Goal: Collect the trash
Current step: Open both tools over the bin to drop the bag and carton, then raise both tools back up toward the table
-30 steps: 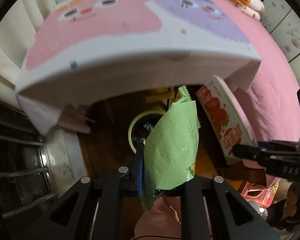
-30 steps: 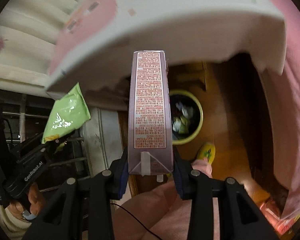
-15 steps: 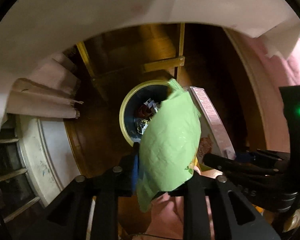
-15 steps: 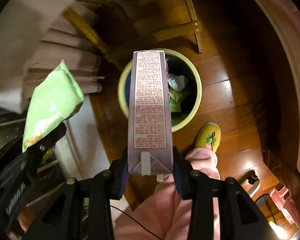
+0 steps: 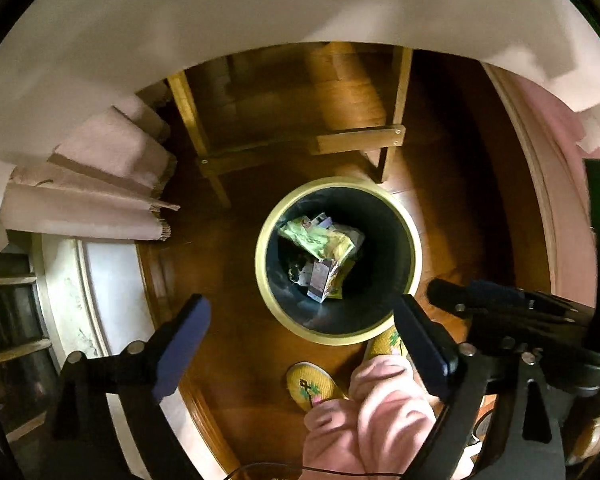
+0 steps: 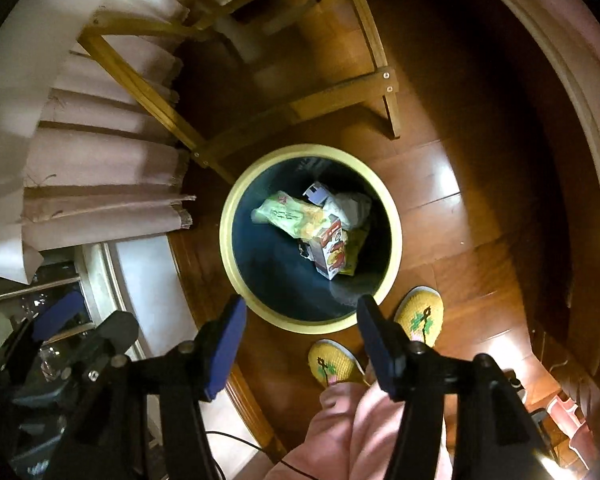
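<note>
Trash: a green wrapper point(image 6: 290, 216) and a pink carton point(image 6: 332, 252) lie inside the bin, the carton tilted, its near end lower, partly over the wrapper; more crumpled paper lies under and beside them.
Bin: the round bin point(image 6: 228, 240) has a pale yellow rim and dark inner walls; it stands on the wooden floor point(image 6: 440, 220), seen from almost straight above. In the left wrist view the same bin point(image 5: 262, 280) shows the same heap at its bottom.
Left gripper: the left gripper point(image 5: 300, 340) points down at the near side of the bin; its jaws have just been opening and now stand wide apart, with nothing between them.
Right gripper: the right gripper point(image 6: 298, 328) is over the near rim, a little tilted; its jaws have just been opening too, released, and no thing is between the blue pads point(image 6: 224, 348).
Person: two yellow knitted slippers point(image 6: 420, 316) stand on the floor just beside the near rim; a pink trouser leg point(image 6: 360, 432) fills the near edge.
Around: a wooden frame point(image 6: 300, 108) of a table stands at the far side of the bin, close to its rim; a pale hanging cloth point(image 6: 80, 140) is on the far left.
</note>
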Demonstrator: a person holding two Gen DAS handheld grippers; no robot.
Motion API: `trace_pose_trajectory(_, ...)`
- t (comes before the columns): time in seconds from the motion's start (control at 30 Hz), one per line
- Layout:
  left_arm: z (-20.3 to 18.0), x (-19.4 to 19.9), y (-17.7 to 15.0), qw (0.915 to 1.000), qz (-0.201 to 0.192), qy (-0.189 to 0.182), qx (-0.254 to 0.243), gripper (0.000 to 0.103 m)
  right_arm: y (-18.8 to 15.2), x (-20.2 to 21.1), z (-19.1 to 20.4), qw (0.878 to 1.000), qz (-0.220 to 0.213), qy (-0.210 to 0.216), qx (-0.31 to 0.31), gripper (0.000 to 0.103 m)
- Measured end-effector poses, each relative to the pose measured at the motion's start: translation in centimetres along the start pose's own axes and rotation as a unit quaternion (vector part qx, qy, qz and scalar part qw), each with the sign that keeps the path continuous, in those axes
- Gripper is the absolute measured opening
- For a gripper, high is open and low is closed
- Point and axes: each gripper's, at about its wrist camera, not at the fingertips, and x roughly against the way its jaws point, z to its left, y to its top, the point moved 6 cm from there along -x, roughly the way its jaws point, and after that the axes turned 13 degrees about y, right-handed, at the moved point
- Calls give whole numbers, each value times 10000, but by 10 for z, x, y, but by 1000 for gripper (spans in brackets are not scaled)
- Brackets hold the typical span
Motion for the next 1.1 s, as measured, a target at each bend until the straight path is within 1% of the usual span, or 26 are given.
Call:
trace_pose_trajectory(0.2, 7, 18, 0, 9999, -48, 21, 135, 96, 0, 16, 9, 10000, -11, 73, 34, 58)
trace_pose_trajectory(0.33, 10, 34, -2, 9998, -51, -30, 177, 98, 1, 28, 15, 9999, -37, 85, 93, 58)
trace_pose_trajectory(0.6, 21, 82, -1, 9997, -175, -72, 177, 98, -3, 64, 32, 9998, -138, 114, 133, 58)
trace_pose_trajectory(0.9, 44, 165, 0, 9979, -622, -131, 78, 98, -23, 120, 70, 9992, -252, 160, 279, 58)
trace_pose_trajectory(1.1, 59, 222, -3, 9945, -1038, -135, -73, 98, -36, 163, 100, 9977, -488, 220, 421, 58)
